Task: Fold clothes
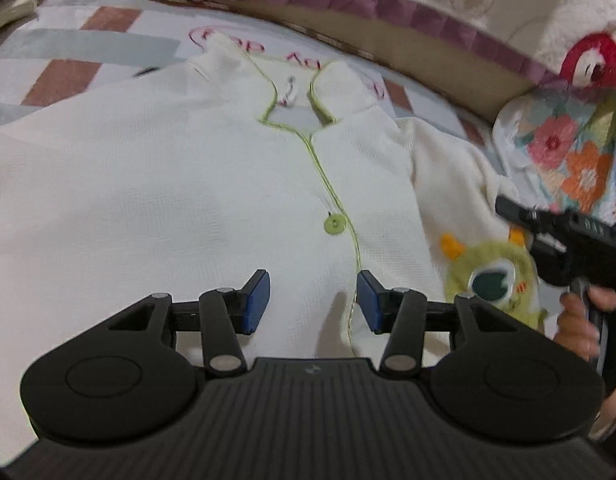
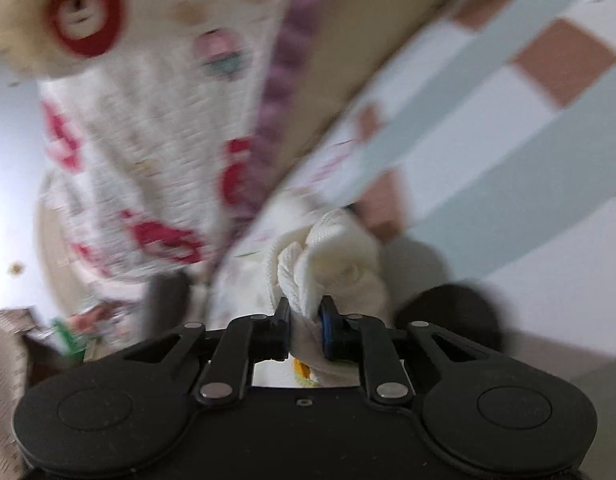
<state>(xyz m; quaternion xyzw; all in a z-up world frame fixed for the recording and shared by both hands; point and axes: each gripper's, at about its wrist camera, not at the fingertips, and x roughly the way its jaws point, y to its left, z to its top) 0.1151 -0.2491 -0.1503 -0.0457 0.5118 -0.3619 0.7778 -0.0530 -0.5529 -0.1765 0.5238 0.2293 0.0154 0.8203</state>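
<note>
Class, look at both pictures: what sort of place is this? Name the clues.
Probably a bedroom, on a bed: a cream button-front top lies on a checked grey-and-brown bedsheet, beside a white quilt with red bear prints.

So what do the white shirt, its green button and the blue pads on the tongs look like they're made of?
White shirt: soft matte knit, probably cotton; a fine waffle texture shows, and it bunches where the right tongs pinch it.
Green button: smooth and glossy with sewing holes, likely plastic.
Blue pads on the left tongs: matte and flat, possibly rubber; hard to confirm.
</note>
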